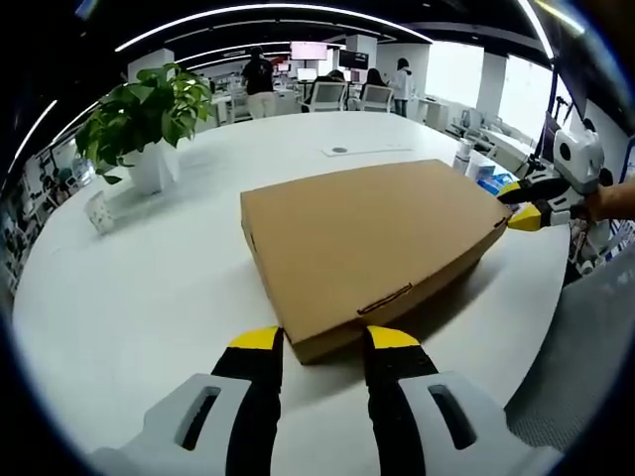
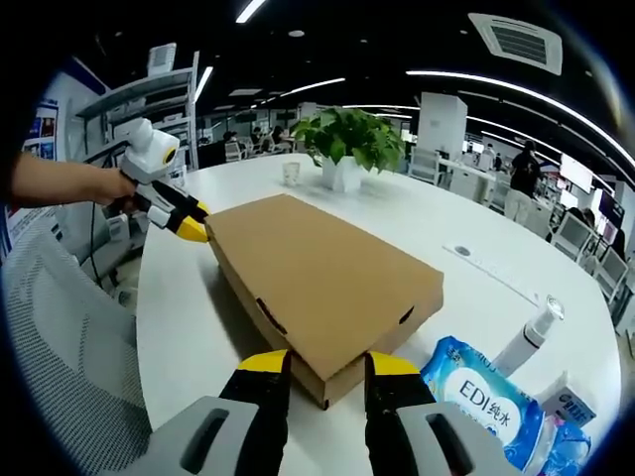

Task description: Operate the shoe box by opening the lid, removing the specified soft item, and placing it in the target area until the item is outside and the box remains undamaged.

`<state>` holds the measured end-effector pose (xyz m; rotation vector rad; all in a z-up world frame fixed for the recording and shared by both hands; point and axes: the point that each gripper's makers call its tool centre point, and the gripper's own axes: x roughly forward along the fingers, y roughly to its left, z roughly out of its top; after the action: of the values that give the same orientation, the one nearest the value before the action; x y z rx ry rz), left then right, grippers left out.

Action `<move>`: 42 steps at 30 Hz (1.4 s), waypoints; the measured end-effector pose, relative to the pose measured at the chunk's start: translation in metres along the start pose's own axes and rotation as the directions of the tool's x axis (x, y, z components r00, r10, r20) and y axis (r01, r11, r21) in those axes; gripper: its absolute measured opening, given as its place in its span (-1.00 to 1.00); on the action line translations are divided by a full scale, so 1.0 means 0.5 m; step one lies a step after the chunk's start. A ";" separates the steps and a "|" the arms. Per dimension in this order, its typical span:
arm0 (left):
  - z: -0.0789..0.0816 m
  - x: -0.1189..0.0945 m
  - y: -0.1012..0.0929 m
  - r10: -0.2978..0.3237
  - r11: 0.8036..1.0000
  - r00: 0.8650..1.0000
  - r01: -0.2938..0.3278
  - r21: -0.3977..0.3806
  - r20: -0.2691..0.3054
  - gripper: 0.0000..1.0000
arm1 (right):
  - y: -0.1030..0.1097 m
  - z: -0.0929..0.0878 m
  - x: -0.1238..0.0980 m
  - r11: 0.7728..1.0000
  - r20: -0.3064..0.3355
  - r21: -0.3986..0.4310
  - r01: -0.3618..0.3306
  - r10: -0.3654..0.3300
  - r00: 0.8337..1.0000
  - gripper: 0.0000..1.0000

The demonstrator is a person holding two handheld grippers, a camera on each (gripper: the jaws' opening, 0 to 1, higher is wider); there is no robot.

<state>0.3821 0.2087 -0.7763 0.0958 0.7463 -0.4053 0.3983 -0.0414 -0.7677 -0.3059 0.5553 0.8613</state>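
Box point(image 1: 372, 243) is lying flat and closed on the white table point(image 1: 149, 297), and we are flanking it at opposite corners: left gripper point(image 1: 322, 342) with jaws apart around the near corner, right gripper point(image 2: 322, 367) likewise spread at its own corner. We are judging it as light, thin cardboard that is likely denting easily, so we are favouring a gentle pinch on the lid's front edge, near the tab slots, not the flat top.
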 end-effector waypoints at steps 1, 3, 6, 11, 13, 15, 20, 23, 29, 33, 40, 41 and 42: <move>0.003 0.003 0.001 -0.001 1.000 1.000 0.001 -0.001 0.000 -0.37 | -0.003 0.000 0.002 1.000 -0.003 -0.001 0.001 -0.001 1.000 -0.47; 0.008 0.009 0.003 -0.003 1.000 1.000 0.003 0.001 -0.001 -0.37 | -0.010 0.001 0.007 1.000 -0.011 -0.012 0.005 -0.005 1.000 -0.47; 0.019 0.021 0.007 -0.009 1.000 1.000 0.009 0.002 -0.001 -0.37 | -0.019 -0.003 0.015 1.000 -0.028 -0.017 0.008 -0.009 1.000 -0.48; 0.033 0.037 0.011 -0.016 1.000 1.000 0.016 -0.003 0.001 -0.37 | -0.039 0.003 0.023 1.000 -0.028 -0.009 0.022 -0.023 0.999 -0.48; 0.038 0.043 0.013 -0.018 1.000 1.000 0.018 -0.006 -0.001 -0.37 | -0.044 0.005 0.025 1.000 -0.029 -0.004 0.026 -0.027 0.999 -0.47; 0.043 0.047 0.013 -0.019 1.000 1.000 0.019 -0.006 -0.004 -0.37 | -0.049 0.006 0.027 1.000 -0.031 -0.001 0.030 -0.030 0.999 -0.47; 0.048 0.053 0.013 -0.020 1.000 1.000 0.020 -0.008 -0.002 -0.37 | -0.062 0.008 0.031 0.999 -0.033 0.006 0.037 -0.037 0.999 -0.46; 0.049 0.055 0.014 -0.021 1.000 1.000 0.021 -0.006 -0.002 -0.37 | -0.064 0.009 0.033 0.999 -0.036 0.006 0.037 -0.037 0.999 -0.46; 0.051 0.059 0.016 -0.024 1.000 1.000 0.024 0.002 -0.009 -0.37 | -0.064 0.009 0.033 0.999 -0.036 0.014 0.042 -0.041 0.999 -0.46; 0.050 0.058 0.017 -0.021 1.000 1.000 0.021 0.010 -0.007 -0.37 | -0.064 0.009 0.032 0.999 -0.032 0.026 0.045 -0.044 0.998 -0.47; 0.045 0.036 0.020 0.009 1.000 1.000 -0.010 0.002 0.024 -0.32 | -0.064 0.023 0.013 0.996 0.007 0.047 0.070 -0.070 0.997 -0.32; 0.043 0.031 0.021 0.013 1.000 0.999 -0.013 -0.005 0.029 -0.29 | -0.064 0.024 0.009 0.996 0.011 0.047 0.074 -0.074 0.997 -0.29; 0.042 0.027 0.021 0.014 1.000 0.999 -0.013 -0.012 0.034 -0.27 | -0.064 0.026 0.005 0.996 0.017 0.048 0.076 -0.076 0.997 -0.28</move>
<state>0.4086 0.2091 -0.7706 0.0826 0.7138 -0.3887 0.4292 -0.0537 -0.7577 -0.2738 0.5429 0.7756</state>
